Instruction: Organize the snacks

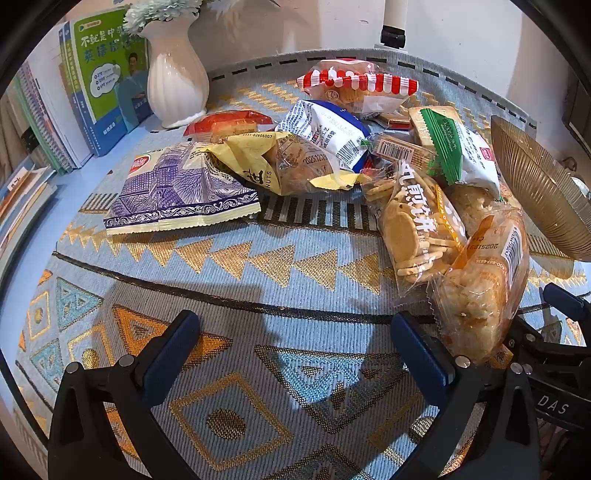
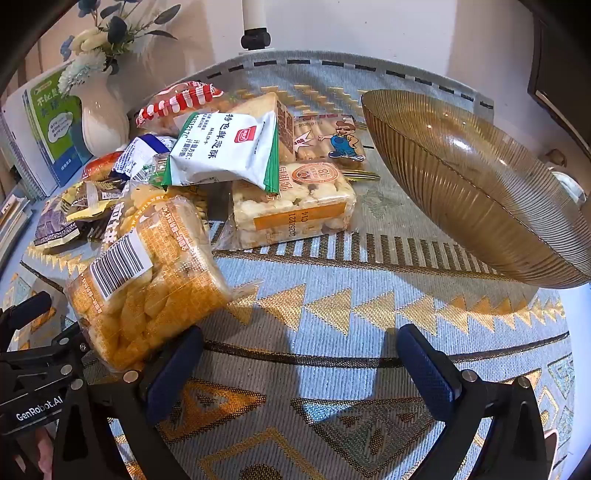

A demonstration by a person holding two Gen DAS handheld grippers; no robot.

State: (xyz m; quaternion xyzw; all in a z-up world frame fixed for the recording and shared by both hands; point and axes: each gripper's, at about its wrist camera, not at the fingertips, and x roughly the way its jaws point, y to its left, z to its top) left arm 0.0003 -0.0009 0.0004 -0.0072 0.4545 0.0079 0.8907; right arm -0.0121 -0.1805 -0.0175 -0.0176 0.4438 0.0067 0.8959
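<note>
A pile of snack packets lies on the patterned cloth. In the left wrist view I see a purple-and-cream packet (image 1: 177, 192), a yellow nut packet (image 1: 258, 166), a blue-white packet (image 1: 328, 129), a red-striped bread bag (image 1: 354, 83), a biscuit bag (image 1: 417, 229) and an orange rice-cracker bag (image 1: 484, 288). My left gripper (image 1: 291, 350) is open and empty over bare cloth. My right gripper (image 2: 299, 365) is open and empty; the orange rice-cracker bag (image 2: 147, 280) lies by its left finger. A green-white packet (image 2: 229, 151) tops the pile. A ribbed amber glass bowl (image 2: 480, 192) stands at right.
A white vase (image 1: 177, 77) with flowers and a row of books (image 1: 107, 74) stand at the back left. A white lamp post (image 2: 255, 26) rises behind the table. The amber bowl also shows in the left wrist view (image 1: 543, 192). The right gripper's body (image 1: 554, 350) is beside the left one.
</note>
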